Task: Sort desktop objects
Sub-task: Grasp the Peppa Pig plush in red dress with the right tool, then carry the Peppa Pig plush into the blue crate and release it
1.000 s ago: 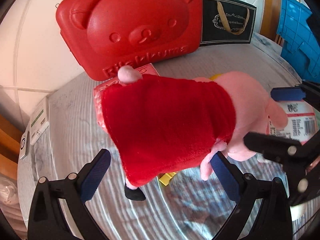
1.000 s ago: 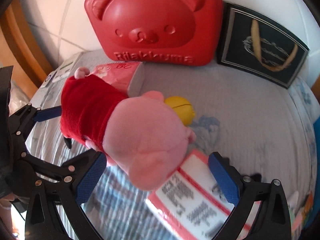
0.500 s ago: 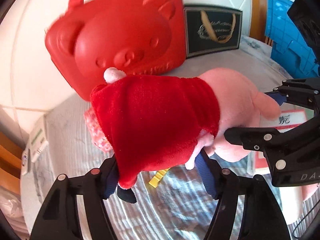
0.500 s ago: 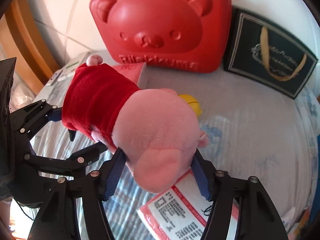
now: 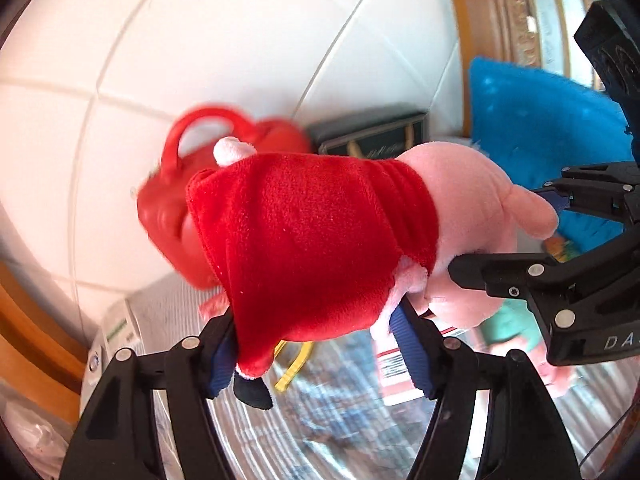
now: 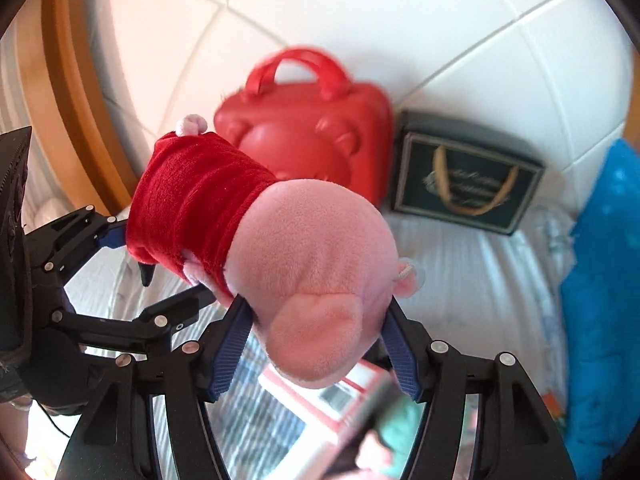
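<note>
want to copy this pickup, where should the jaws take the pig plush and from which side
Grip the pig plush at both ends, from below: left gripper across the red dress, right gripper across the pink head. It's long, soft and lies level.

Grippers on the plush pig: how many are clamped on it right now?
2. The left gripper is shut on the plush pig at its red-dressed body; the right gripper is shut on its pink head. No other gripper shows.
</note>
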